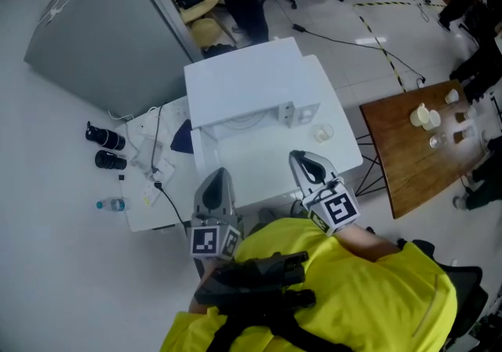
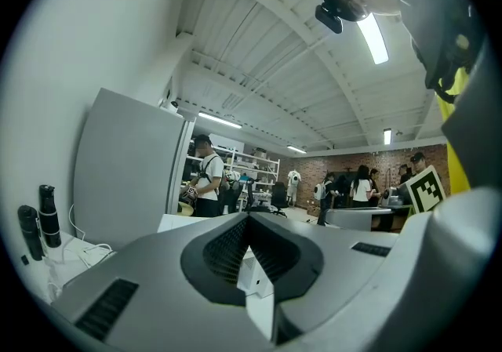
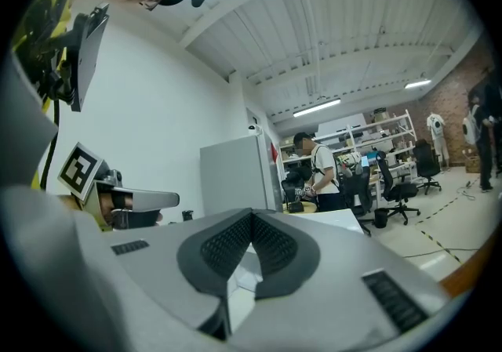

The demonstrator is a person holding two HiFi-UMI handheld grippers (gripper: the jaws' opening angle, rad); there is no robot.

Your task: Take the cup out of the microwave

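A small clear cup (image 1: pixel 321 132) stands on the white table (image 1: pixel 349 150) beside the white microwave (image 1: pixel 243 80), just ahead and to the right of the right gripper (image 1: pixel 299 157). That gripper's jaws are pressed together, empty. The left gripper (image 1: pixel 219 173), alongside, is closed on nothing too; both carry black-and-white square markers.

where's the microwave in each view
Head view: the white microwave sits at the centre of the picture.
Left gripper view: only its white top shows, low and left of centre.
Right gripper view: its white top shows low and right of centre.
Shared landmark: the grey partition panel, standing behind the microwave to its left in every view.
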